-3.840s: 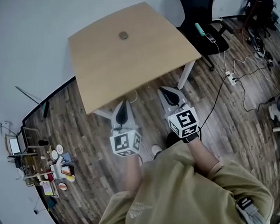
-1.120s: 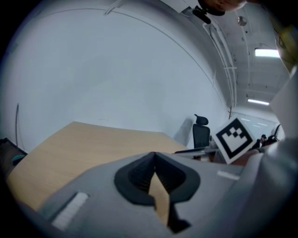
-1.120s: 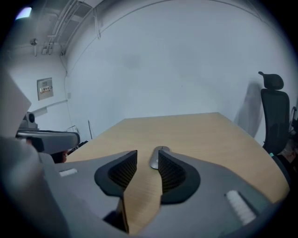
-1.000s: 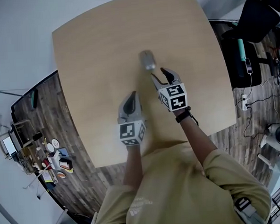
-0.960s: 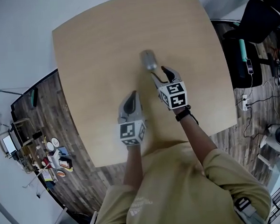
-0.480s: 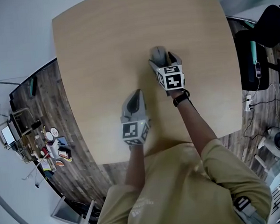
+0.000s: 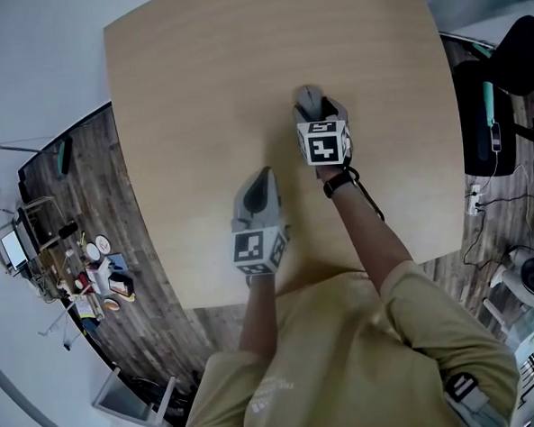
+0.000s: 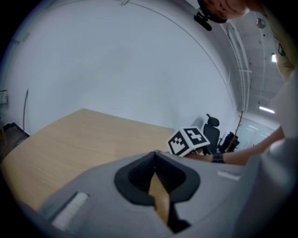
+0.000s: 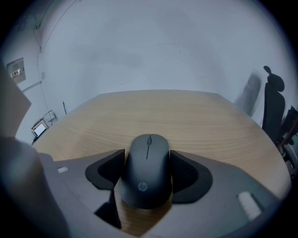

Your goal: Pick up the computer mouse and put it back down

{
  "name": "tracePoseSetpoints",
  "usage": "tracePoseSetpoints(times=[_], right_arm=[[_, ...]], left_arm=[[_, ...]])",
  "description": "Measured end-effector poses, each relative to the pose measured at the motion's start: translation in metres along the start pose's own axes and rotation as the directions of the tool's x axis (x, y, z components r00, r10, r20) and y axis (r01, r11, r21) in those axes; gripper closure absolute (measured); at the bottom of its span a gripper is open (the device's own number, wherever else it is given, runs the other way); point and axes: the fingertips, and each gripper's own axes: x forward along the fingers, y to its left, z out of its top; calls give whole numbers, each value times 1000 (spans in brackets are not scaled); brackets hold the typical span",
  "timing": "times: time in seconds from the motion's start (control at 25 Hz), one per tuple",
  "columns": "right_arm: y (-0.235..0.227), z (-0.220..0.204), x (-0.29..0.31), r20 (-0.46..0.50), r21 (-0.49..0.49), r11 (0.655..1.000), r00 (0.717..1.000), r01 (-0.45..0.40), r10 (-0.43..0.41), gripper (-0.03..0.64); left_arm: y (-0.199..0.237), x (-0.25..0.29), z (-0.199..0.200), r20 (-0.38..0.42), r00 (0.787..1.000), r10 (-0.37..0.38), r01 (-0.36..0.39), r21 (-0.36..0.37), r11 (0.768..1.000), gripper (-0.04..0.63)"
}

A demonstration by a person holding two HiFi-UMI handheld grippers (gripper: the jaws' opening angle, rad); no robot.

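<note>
Right gripper view: right tool (image 9: 146, 158) closing against computer mouse (image 9: 148, 179), centre frame, on worktop (image 9: 205, 121); left tool (image 8: 155, 158) jaws together, empty.

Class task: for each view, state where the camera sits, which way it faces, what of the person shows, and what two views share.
Head view: on the head, facing steeply down at the table; torso, arms, left gripper and right gripper show.
Left gripper view: on that gripper, facing along its shut fingers across the table; right forearm and marker cube show.
Right gripper view: on that gripper, facing along its closing fingers, computer mouse between them.
Shared: both gripper views catch the office chair.
</note>
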Motion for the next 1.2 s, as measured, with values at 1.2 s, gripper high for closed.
tracePoseSetpoints(times=[1.2], right_arm=[[-29,20,-325,484,52,997,875,-62,29,314]], left_arm=[[-135,-118,74,229,968,-103,67,159,985,594]])
